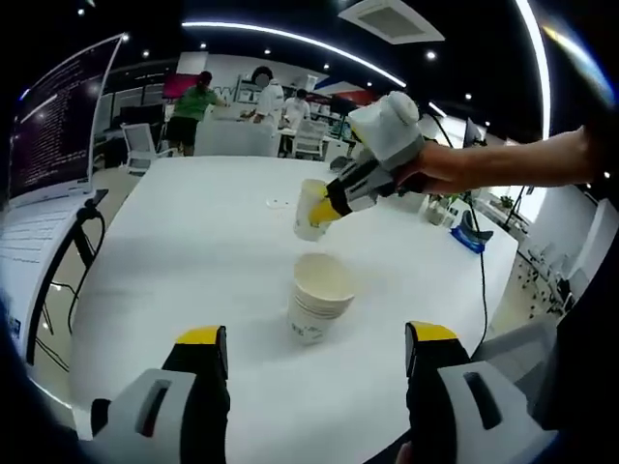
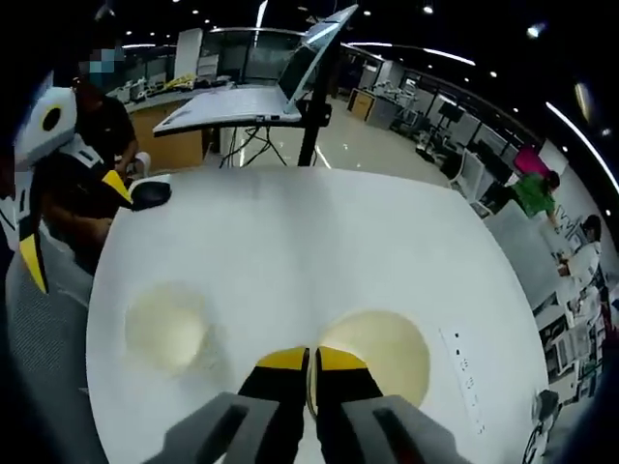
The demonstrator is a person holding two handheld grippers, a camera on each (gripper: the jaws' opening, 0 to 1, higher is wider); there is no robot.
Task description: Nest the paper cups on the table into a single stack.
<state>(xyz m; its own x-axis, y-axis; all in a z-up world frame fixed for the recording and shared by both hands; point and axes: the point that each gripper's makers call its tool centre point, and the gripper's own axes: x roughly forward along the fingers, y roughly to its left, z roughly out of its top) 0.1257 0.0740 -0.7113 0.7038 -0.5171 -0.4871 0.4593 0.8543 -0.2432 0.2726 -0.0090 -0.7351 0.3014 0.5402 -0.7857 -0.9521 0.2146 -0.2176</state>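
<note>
Left gripper point(image 1: 316, 360): jaws spread wide, holding nothing, low over the white surface point(image 1: 193, 251). Just beyond it, a stack of paper cups point(image 1: 319, 298) stands upright on the surface. Above and behind the stack, the right gripper point(image 1: 340, 198) is clamped on the rim of a single paper cup point(image 1: 311, 211), held tilted in the air. Laptop point(image 1: 53, 126) on a stand at far left.
</note>
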